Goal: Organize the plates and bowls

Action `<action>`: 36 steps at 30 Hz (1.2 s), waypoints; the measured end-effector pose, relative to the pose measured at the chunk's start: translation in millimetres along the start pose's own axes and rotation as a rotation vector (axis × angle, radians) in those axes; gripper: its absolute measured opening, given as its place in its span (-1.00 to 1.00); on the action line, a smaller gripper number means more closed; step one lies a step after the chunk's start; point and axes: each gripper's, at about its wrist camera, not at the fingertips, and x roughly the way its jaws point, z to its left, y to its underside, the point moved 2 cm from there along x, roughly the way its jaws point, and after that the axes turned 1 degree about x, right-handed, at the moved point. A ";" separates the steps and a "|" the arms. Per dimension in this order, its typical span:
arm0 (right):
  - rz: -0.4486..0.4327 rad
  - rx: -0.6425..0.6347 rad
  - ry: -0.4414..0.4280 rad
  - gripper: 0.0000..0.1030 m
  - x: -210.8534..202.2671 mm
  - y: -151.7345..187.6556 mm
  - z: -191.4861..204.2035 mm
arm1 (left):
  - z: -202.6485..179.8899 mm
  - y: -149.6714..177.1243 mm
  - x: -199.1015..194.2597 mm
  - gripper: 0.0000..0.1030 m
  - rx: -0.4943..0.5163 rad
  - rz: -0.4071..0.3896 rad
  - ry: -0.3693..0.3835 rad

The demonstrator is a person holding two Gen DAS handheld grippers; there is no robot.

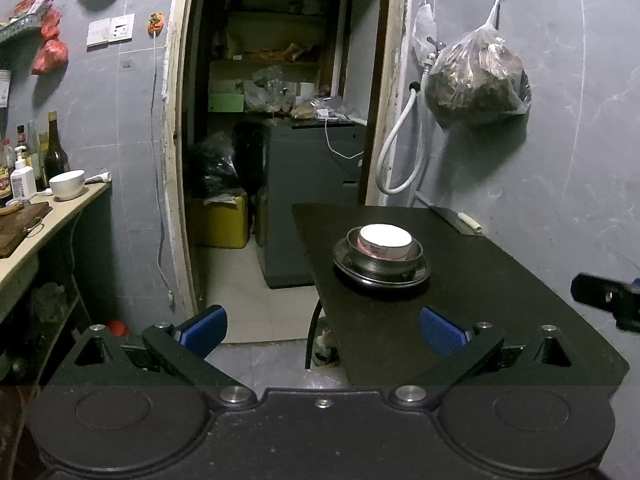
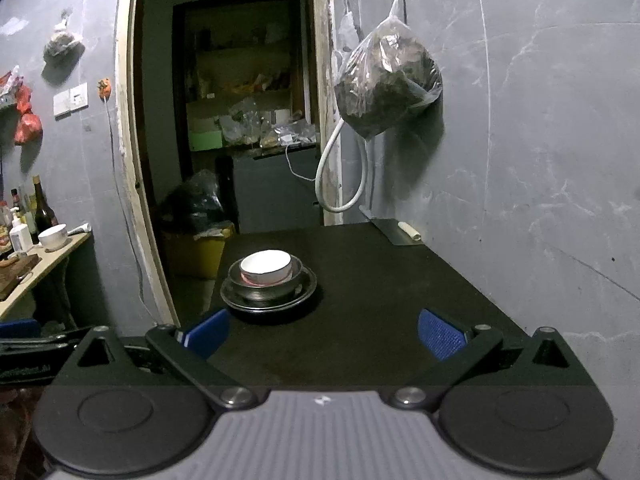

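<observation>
White bowl [image 2: 265, 267] nested in metal bowl [image 2: 267, 285] on plate [image 2: 306, 289] (stacked, mid-bench [image 2: 380, 320]). Left gripper [image 1: 322, 330] fingers spread, empty. Right gripper [image 2: 323, 332] same.

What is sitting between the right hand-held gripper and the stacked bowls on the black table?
Nothing visible. The right hand-held gripper is open, and only bare black table lies between it and the stacked bowls. The cleaver rests far back by the wall, out of the way.
</observation>
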 end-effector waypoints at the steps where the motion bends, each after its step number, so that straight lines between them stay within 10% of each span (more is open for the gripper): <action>1: 0.007 0.000 -0.001 1.00 -0.4 2.8 0.1 | 1.1 2.1 -0.9 0.98 -0.004 0.001 0.000; 36: 0.118 0.002 0.033 1.00 -12.7 45.3 2.5 | 11.4 38.4 -22.6 0.98 -0.011 0.080 -0.030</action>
